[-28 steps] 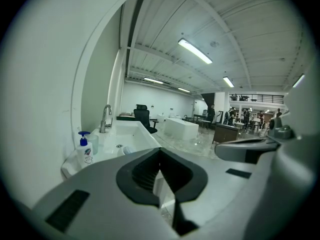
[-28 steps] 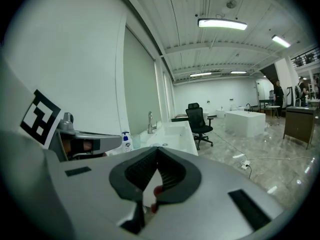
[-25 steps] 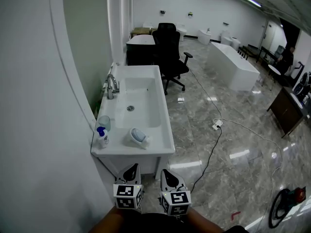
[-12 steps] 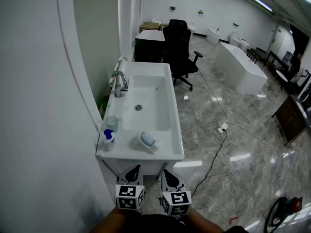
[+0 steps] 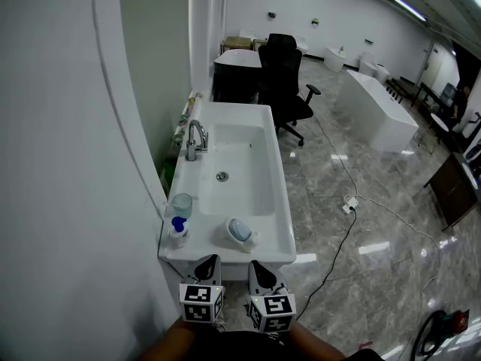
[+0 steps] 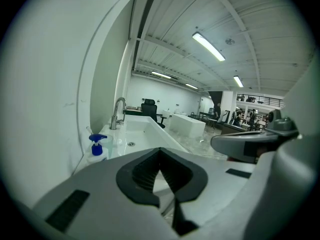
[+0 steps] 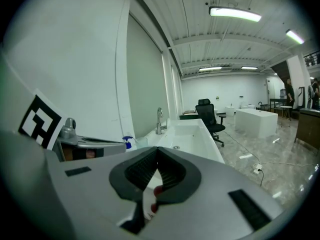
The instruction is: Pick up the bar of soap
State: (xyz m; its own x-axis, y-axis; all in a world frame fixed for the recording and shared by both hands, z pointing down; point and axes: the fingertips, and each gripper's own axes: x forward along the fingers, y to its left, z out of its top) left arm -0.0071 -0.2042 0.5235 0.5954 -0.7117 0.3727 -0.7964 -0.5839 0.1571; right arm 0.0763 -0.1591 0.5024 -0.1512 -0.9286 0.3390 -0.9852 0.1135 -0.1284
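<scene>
On the sink (image 5: 279,201) front rim: bar of soap (image 5: 240,230). Short of the sink, left hand-held gripper (image 5: 207,262) and right hand-held gripper (image 5: 258,266) pressed together, empty. Looks like the approach step; next, spread jaws, reach soap.

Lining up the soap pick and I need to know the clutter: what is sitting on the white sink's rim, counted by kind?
Chrome tap: 1
Clear glass tumbler: 1
White pump bottle with blue top: 1
Pale blue oval bar of soap: 1
White soap dish under it: 1
Total: 5
</scene>
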